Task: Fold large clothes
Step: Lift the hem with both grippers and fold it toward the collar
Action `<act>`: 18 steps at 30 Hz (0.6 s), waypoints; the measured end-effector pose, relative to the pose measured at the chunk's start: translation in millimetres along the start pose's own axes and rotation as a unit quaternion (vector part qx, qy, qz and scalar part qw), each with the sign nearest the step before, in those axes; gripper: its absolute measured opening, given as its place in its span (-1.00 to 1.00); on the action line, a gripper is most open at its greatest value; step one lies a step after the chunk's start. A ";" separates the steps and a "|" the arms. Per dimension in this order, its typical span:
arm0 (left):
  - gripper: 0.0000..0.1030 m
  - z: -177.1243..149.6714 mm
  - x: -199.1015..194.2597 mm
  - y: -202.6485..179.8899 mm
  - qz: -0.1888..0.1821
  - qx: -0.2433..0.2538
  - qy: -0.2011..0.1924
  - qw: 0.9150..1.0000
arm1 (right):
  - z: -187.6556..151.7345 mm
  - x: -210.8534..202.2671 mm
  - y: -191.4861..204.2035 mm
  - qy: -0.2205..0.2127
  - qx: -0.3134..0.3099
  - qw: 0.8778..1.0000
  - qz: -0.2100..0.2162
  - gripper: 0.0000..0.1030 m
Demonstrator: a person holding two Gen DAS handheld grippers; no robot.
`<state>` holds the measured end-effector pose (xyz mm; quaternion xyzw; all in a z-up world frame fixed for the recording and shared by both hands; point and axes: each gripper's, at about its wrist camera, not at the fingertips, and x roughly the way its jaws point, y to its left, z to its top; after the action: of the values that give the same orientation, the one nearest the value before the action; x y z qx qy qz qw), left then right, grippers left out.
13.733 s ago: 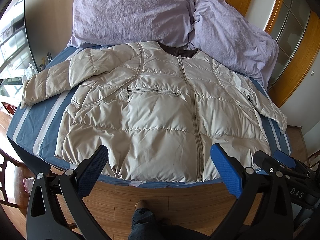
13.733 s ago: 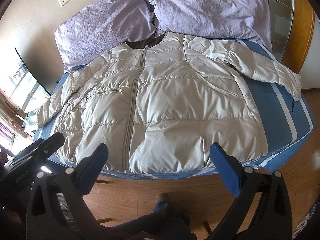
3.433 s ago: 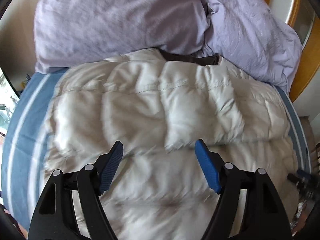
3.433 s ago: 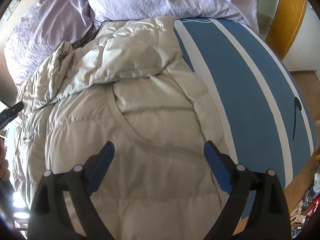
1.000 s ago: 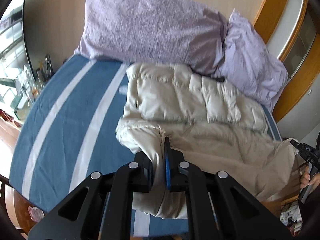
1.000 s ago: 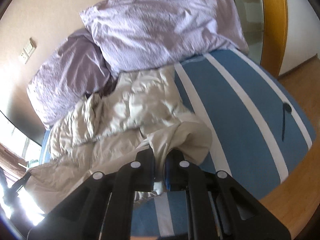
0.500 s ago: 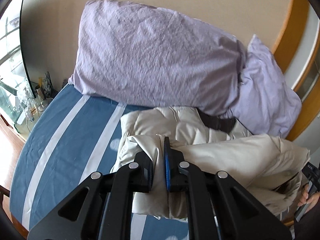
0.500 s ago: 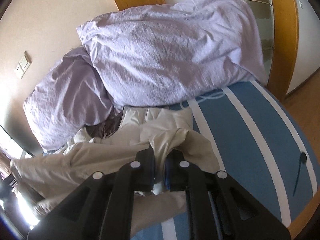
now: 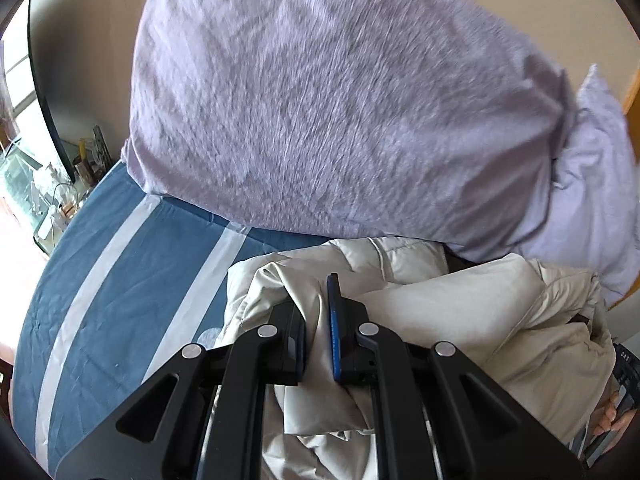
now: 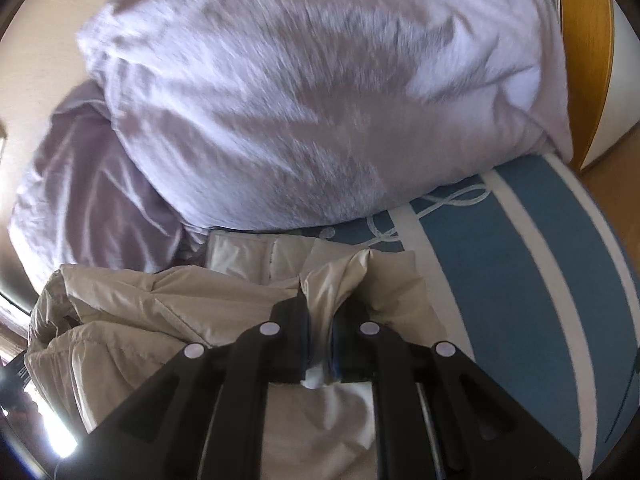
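Note:
A beige quilted puffer jacket (image 9: pixel 460 312) lies bunched on the blue striped bed, its lower part carried up toward the pillows over the collar end. My left gripper (image 9: pixel 318 300) is shut on a fold of the jacket's left hem corner. My right gripper (image 10: pixel 324 312) is shut on the jacket (image 10: pixel 160 312) at its right hem corner, close to the pillows. The fabric sags between the two grippers. The jacket's collar and sleeves are mostly hidden under the folded-over layer.
Two large lilac pillows (image 9: pixel 340 100) (image 10: pixel 320 92) stand against the headboard just beyond the jacket. The blue sheet with white stripes (image 9: pixel 120 280) (image 10: pixel 520 260) spreads on both sides. A cluttered side table (image 9: pixel 52 200) is at the left; a wooden frame (image 10: pixel 588 20) is at the right.
Both grippers have carried the jacket's hem further toward the pillows and lower, so the pillows now fill the views. The grip on the fabric is unchanged.

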<state>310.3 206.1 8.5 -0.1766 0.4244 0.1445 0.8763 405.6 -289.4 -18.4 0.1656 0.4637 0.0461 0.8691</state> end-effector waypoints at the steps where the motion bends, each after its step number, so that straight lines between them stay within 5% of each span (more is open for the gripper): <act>1: -0.84 2.0 4.8 -1.6 0.004 0.000 0.003 1.000 | 1.5 7.3 -1.0 0.006 0.002 1.000 -0.001 -0.80; 5: -0.82 6.3 30.8 -8.5 0.024 0.007 0.024 0.999 | 5.9 29.6 -4.8 0.030 0.010 0.999 -0.006 -0.71; 11: -0.58 14.9 37.8 -6.1 0.020 -0.019 0.051 0.998 | 10.5 17.2 -13.2 0.025 0.029 0.999 0.022 -0.11; 14: -0.24 20.7 27.5 -8.3 0.013 -0.012 0.041 0.999 | 9.0 -6.4 -9.0 -0.004 0.000 1.000 0.017 0.03; 16: 0.34 23.1 15.9 -11.9 0.016 0.000 0.022 1.000 | 5.8 -15.5 -4.4 -0.006 -0.015 1.000 0.025 0.03; 18: 0.52 23.5 0.8 -18.1 0.033 0.022 -0.011 0.999 | -3.6 -22.1 5.1 -0.001 -0.038 0.999 0.035 0.03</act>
<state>334.3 200.1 24.8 -0.1414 0.4234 0.1660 0.8793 390.5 -288.9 -1.1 0.1483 0.4548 0.0941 0.8731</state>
